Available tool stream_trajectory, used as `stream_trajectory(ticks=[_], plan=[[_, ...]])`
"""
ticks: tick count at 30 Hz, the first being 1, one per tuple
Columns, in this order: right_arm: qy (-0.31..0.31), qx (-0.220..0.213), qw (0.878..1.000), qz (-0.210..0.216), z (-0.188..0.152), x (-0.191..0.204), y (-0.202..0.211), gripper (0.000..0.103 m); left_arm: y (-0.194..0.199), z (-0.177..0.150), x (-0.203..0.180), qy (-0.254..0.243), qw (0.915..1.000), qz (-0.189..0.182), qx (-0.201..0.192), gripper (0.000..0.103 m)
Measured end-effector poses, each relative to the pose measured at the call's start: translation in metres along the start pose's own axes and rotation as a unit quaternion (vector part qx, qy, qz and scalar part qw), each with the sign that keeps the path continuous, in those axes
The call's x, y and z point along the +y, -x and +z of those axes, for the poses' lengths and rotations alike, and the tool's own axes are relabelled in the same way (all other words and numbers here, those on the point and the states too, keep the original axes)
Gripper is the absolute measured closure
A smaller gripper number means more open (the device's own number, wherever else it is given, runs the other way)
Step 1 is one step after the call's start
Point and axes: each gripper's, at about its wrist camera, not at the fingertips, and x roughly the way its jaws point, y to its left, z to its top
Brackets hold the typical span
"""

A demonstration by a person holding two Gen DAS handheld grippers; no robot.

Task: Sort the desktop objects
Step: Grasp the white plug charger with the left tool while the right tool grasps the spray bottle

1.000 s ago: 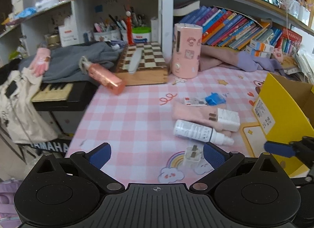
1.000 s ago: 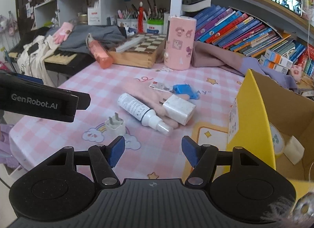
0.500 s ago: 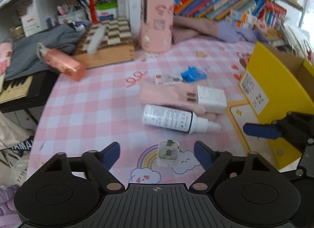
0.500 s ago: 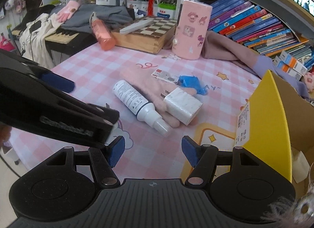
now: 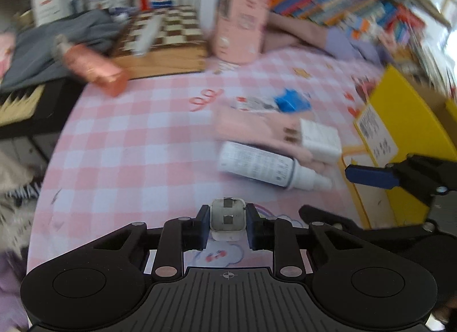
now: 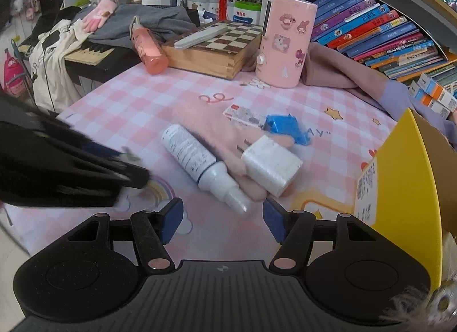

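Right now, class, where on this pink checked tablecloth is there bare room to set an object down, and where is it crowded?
Bare cloth lies between the salmon-pink bottle and the white spray bottle, toward the table's left edge. A smaller patch sits before the pink stickered cylinder. It is crowded around the white square charger, blue clip and yellow cardboard box.

I count two white chargers (image 6: 271,165) (image 5: 227,219), one spray bottle (image 6: 200,165), one yellow box (image 6: 405,177), one chessboard (image 6: 217,46).

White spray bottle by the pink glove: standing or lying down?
Lying down. The white spray bottle rests on its side on the checked tablecloth, nozzle toward the camera.
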Motion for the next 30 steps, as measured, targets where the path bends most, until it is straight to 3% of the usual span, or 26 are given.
stream_trajectory(ticks=[5,8,12,19,24,27,30], plan=[[0.005,0.010,1.000,0.016,0.014,-0.004,-0.020,0.045,0.017,-0.009,0.016,0.037,0.9992,0.014,-0.001,0.079],[0.000,0.041,0.999,0.032,0.020,-0.005,-0.036,0.054,0.023,-0.014,0.021,0.062,0.9979,0.020,-0.001,0.079],[0.022,0.049,0.996,0.066,0.023,0.004,-0.033,0.054,0.030,-0.018,0.026,0.087,0.9959,0.024,-0.006,0.079],[0.066,0.042,0.992,0.099,0.032,0.027,-0.044,0.055,0.036,-0.016,0.030,0.096,0.9945,0.040,-0.014,0.079],[0.057,0.051,0.991,0.108,0.037,0.029,-0.057,0.062,0.041,-0.018,0.032,0.105,0.9932,0.046,-0.020,0.079],[0.071,0.047,0.990,0.111,0.035,0.027,-0.055,0.071,0.040,-0.020,0.031,0.107,0.9932,0.042,-0.018,0.079],[0.061,0.051,0.990,0.114,0.035,0.023,-0.053,0.072,0.041,-0.019,0.027,0.101,0.9940,0.037,-0.022,0.079]])
